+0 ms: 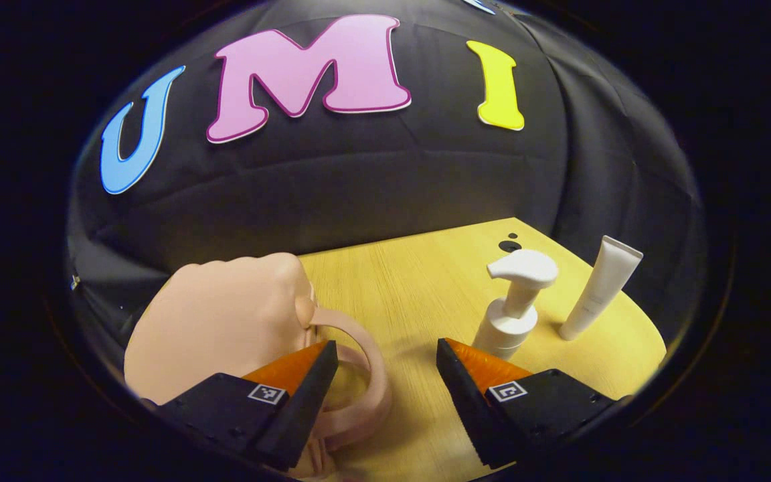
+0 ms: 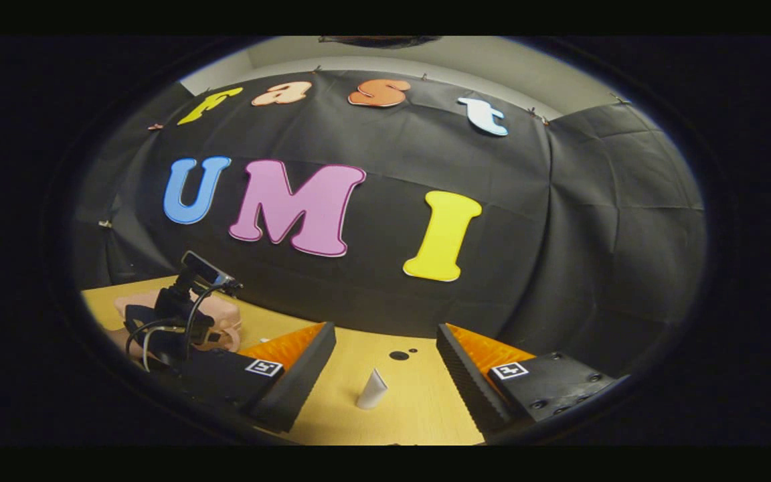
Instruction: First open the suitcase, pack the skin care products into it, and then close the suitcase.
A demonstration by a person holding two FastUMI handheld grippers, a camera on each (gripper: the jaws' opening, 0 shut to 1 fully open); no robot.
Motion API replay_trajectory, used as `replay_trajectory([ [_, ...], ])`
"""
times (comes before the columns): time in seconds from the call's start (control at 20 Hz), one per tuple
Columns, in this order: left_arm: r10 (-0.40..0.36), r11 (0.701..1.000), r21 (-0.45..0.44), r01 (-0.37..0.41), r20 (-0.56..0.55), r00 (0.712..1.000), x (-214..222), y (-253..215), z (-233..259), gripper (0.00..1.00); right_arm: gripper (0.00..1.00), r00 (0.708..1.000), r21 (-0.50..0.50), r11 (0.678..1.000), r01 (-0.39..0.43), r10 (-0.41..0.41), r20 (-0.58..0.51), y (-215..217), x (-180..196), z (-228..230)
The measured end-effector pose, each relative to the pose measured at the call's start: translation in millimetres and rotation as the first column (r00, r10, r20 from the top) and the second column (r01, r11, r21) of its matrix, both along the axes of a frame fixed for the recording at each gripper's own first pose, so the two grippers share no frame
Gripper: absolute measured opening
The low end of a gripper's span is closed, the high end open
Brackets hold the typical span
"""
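A small pink suitcase (image 1: 225, 321) lies closed at the left of the wooden table (image 1: 412, 288), its loop handle (image 1: 375, 375) turned toward me. My left gripper (image 1: 385, 348) is open just above the handle, its left finger overlapping it and nothing held. To the right stand a white pump bottle (image 1: 512, 308) and a white tube (image 1: 600, 288) on its cap. In the right gripper view, my right gripper (image 2: 385, 331) is open and empty, with the white tube (image 2: 372, 389) standing on the table beyond the gap. The pink suitcase (image 2: 225, 311) lies far left there.
The black cloth wall rises right behind the table's far edge. Two small black dots (image 2: 399, 355) mark the tabletop near the back. A camera with cables (image 2: 185, 301), riding on the left gripper, hangs over the suitcase. Bare wood lies between suitcase and bottles.
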State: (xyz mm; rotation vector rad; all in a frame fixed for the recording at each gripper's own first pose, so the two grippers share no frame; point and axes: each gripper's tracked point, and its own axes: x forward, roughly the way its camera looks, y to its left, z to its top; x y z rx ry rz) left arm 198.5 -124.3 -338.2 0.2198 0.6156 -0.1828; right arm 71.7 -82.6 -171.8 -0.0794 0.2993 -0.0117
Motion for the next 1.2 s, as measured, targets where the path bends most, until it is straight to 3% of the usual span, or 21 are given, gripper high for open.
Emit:
replay_trajectory([
  [0.05, -0.006, 1.0, 0.003, 0.006, -0.014, 1.0, 5.0, -4.7, -3.3, 0.94, 0.96, 1.0, 0.006, 1.0, 0.012, -0.012, -0.005, -3.6, 0.3, -3.1],
  [0.1, 0.003, 1.0, 0.004, -0.003, -0.057, 0.998, 6.5, -8.2, -12.9, 0.87, 0.96, 1.0, 0.009, 1.0, 0.021, -0.021, -0.012, -6.4, 2.5, -6.2],
  [0.25, 0.089, 0.996, 0.042, -0.085, -0.122, 0.989, 11.6, 4.7, -33.5, 0.82, 0.96, 1.0, -0.005, 1.0, 0.018, -0.018, -0.014, -8.0, 3.1, -9.6],
  [0.3, 0.117, 0.992, 0.057, -0.109, -0.157, 0.981, 11.0, 7.9, -41.7, 0.73, 0.97, 1.0, -0.008, 1.0, 0.016, -0.016, -0.017, -7.7, 4.1, -10.0],
  [0.45, 0.185, 0.982, 0.071, -0.173, -0.229, 0.956, 12.0, 19.9, -55.0, 0.23, 0.97, 1.0, 0.019, 0.999, 0.027, -0.027, -0.015, -7.5, 5.4, -8.0],
  [0.75, 0.131, 0.988, -0.046, -0.148, -0.263, 0.956, 13.8, 4.7, -6.9, 0.13, 0.96, 1.0, -0.029, 0.999, 0.021, -0.02, 0.02, -6.1, 6.5, 7.5],
  [0.9, 0.107, 0.969, -0.172, -0.179, -0.361, 0.927, 6.4, 1.2, 33.1, 0.12, 0.97, 0.998, -0.027, 1.0, 0.007, -0.006, 0.059, 9.1, 8.6, 23.1],
  [1.0, 0.084, 0.964, -0.21, -0.164, -0.344, 0.935, 12.2, 8.1, 78.4, 0.12, 0.97, 0.996, -0.016, 1.0, -0.016, 0.018, 0.085, 25.6, 9.8, 32.2],
  [1.1, 0.098, 0.986, -0.105, -0.131, -0.27, 0.958, 16.8, 70.0, 172.3, 0.12, 0.96, 0.992, 0.029, 0.999, -0.042, 0.038, 0.121, 49.4, 10.9, 49.3],
  [1.2, 0.111, 0.962, -0.212, -0.17, -0.264, 0.958, 6.7, 130.3, 220.8, 0.12, 0.96, 0.984, -0.003, 0.997, -0.081, 0.081, 0.157, 69.9, 9.9, 60.0],
])
